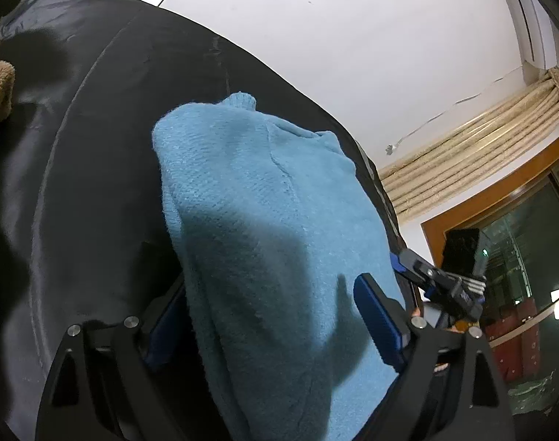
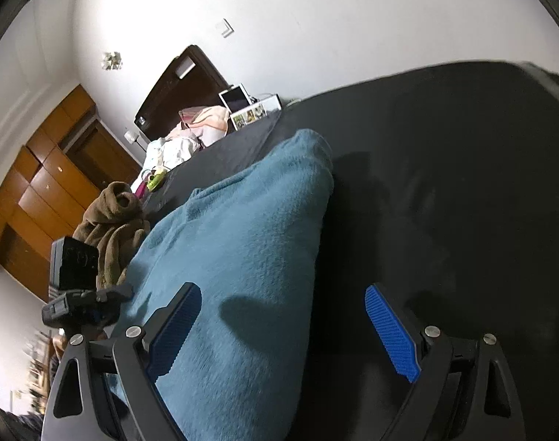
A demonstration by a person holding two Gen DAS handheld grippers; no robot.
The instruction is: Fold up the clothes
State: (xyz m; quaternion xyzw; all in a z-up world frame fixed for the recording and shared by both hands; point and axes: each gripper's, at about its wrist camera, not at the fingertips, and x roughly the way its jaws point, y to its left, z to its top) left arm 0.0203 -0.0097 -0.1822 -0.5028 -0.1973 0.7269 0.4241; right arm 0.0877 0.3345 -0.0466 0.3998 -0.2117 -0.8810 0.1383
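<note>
We see a blue sweater point(image 1: 264, 242) lying folded into a long, narrow shape on a black sheet point(image 1: 96, 169) that covers the bed. Our left tongs point(image 1: 276, 327) stand wide apart with the near end of the sweater between the two blue pads; the right-hand pad lies against the knit, but the left-hand one is partly hidden behind the fabric, so we cannot tell whether it touches, and nothing looks pinched. Our right tongs point(image 2: 285, 330) are also spread wide, hovering over the sweater's right edge: one pad sits above the blue knit, the other above the bare black sheet, and they hold nothing. In the right wrist view the sweater point(image 2: 239, 242) runs away from us toward the headboard point(image 2: 180, 84), with its far end rounded. A brown fleece garment point(image 2: 110, 228) lies crumpled beside it, and pillows point(image 2: 202, 125) are heaped near the headboard. In the left wrist view, beige curtains point(image 1: 478, 147) hang by a dark window point(image 1: 529, 257).
</note>
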